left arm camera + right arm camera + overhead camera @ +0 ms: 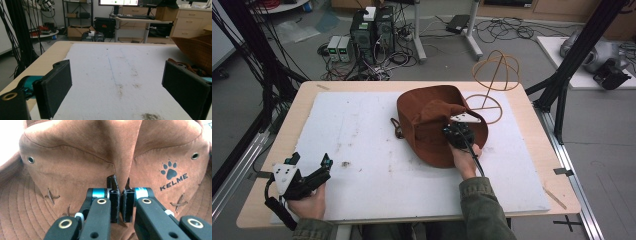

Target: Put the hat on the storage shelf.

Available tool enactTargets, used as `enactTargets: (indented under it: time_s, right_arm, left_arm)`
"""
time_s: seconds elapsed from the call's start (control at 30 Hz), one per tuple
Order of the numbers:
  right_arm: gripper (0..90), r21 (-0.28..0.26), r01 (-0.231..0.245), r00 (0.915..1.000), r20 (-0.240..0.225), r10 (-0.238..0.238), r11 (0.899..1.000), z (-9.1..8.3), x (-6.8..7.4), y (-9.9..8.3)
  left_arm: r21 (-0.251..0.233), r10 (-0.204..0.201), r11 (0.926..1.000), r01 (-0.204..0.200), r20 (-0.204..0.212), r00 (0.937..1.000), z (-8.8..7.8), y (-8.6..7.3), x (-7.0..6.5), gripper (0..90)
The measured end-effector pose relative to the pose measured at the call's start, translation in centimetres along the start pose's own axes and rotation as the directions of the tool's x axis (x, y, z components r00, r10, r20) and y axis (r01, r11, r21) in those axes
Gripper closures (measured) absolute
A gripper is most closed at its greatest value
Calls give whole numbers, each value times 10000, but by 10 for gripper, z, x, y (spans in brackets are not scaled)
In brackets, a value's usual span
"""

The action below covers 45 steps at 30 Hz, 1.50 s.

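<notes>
A brown suede hat [432, 120] with a wide brim lies on the white mat [362, 150] at the table's middle right. In the right gripper view its crown [75, 165] carries a paw print and the word KELME. My right gripper [121, 192] [457, 131] is shut on a pinched fold of the crown fabric, which stands up between the pads. My left gripper [309, 162] rests at the near left of the mat, jaws wide apart with nothing between them; in the left gripper view [117, 85] bare mat lies between them and the hat's brim [197, 47] shows at the right.
A wire hat stand [494, 80] with a round base sits at the table's far right, just behind the hat. A dark cord [398, 131] trails from the hat's left side. Black frame posts flank the table, and cables and boxes litter the floor beyond.
</notes>
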State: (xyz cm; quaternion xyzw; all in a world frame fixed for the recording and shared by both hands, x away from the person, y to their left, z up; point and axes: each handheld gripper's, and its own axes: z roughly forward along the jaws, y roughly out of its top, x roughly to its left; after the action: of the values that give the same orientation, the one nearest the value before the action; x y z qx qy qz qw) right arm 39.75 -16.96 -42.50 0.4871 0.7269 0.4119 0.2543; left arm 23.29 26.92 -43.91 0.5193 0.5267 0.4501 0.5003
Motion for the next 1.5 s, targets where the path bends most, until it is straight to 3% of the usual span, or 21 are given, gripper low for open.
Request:
enactTargets:
  time_s: [0.27,0.43,0.6,0.73,0.8,0.83,0.9,0.93,0.97,1.0,1.03,1.1,1.13,1.17,1.27,1.33,1.37,1.4,1.43,1.5]
  right_arm:
    - [885,-302,-312,9995,1,312,9991,-5,0,-1]
    - [885,-605,-212,9998,32,214,9979,-12,0,1]
    - [884,-1169,-193,9998,31,198,9930,-21,1,4]
    - [884,-1896,-71,9999,-133,47,9818,-33,4,6]
    - [883,-2006,-89,9999,-132,64,9796,-36,5,7]
    - [883,-2511,-117,9997,-258,54,9679,-41,6,8]
    - [883,-2941,-77,9993,-385,-38,9557,-46,7,8]
    - [883,-2941,-77,9993,-385,-38,9557,-46,7,8]
    - [883,-3389,-67,9982,-580,-138,9408,-51,8,9]
    - [883,-3389,-67,9982,-580,-138,9408,-51,8,9]
    - [883,-3884,-24,9972,-697,-267,9215,-57,9,10]
    - [882,-4234,61,9960,-779,-432,9059,-62,10,11]
    - [882,-4234,61,9960,-779,-432,9059,-62,10,11]
    - [882,-4588,149,9949,-816,-588,8884,-66,11,12]
    - [882,-4972,66,9945,-871,-575,8676,-72,12,14]
    - [882,-5056,8,9945,-897,-535,8627,-74,12,14]
    - [882,-5355,119,9966,-623,-535,8445,-79,13,15]
    - [882,-5355,119,9966,-623,-535,8445,-79,13,15]
    - [882,-5600,91,9973,-550,-481,8284,-83,13,17]
    - [882,-5733,4,9971,-622,-441,8194,-87,12,19]
  left_arm:
    - [20,9,10000,-9,-31,10000,0,0,1,95]
    - [4,-7,10000,7,-35,10000,1,0,1,95]
    - [50,19,10000,-19,-26,10000,1,-1,1,95]
    - [62,-28,10000,29,-63,10000,1,-1,2,95]
    - [84,-41,10000,41,-49,10000,1,-1,2,95]
    - [70,-73,9999,74,-54,10000,1,-1,2,95]
    - [81,-95,9999,96,-63,9999,1,-2,2,95]
    - [102,-77,9999,77,-48,10000,1,-2,3,95]
    - [120,-79,9999,80,-45,10000,1,-2,3,95]
    - [120,-79,9999,80,-45,10000,1,-2,3,95]
    - [121,-97,9999,98,-49,9999,1,-2,2,95]
    - [105,-116,9999,117,-56,9999,1,-2,2,95]
    - [121,-123,9999,123,-39,9999,1,-2,2,95]
    - [118,-132,9998,132,-40,9999,1,-2,3,95]
    - [96,-150,9998,150,-50,9999,1,-2,3,95]
    - [97,-158,9998,159,-59,9999,1,-2,3,95]
    - [97,-176,9998,177,-81,9998,1,-2,3,95]
    - [97,-176,9998,177,-81,9998,1,-2,3,95]
    - [103,-192,9998,193,-73,9998,2,-2,3,95]
    - [104,-197,9998,197,-64,9998,2,-2,3,95]
